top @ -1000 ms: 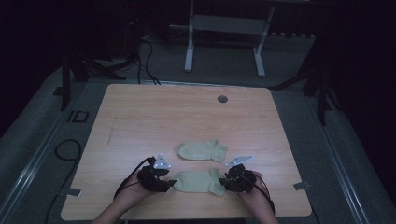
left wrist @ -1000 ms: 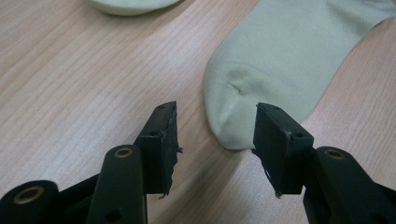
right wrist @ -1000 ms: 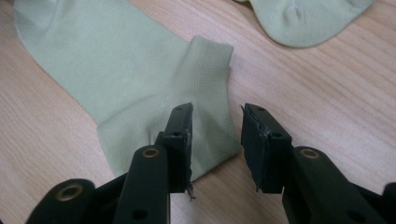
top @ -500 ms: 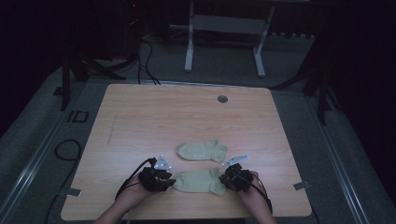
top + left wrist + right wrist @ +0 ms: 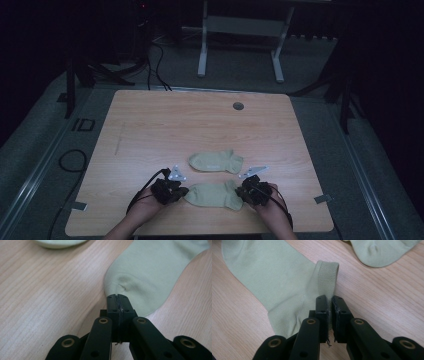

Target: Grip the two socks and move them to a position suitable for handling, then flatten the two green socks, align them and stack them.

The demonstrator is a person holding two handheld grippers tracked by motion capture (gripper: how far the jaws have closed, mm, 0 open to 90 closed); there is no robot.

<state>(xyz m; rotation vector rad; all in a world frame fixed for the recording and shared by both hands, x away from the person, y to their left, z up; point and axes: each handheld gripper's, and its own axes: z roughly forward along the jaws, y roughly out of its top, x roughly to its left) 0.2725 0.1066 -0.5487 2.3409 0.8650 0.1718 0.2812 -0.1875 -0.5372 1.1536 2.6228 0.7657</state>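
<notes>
Pinching the near sock at both ends, the left gripper clamps the toe and the right gripper nips the cuff. Lift evenly toward 12 o'clock, landing it square on the far sock.

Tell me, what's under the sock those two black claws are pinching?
The near sock lies flat on the bare wooden table, with wood showing all round it. The left gripper pinches its toe, the right gripper its cuff. Anything directly beneath the fabric is covered, though no bulge shows.
</notes>
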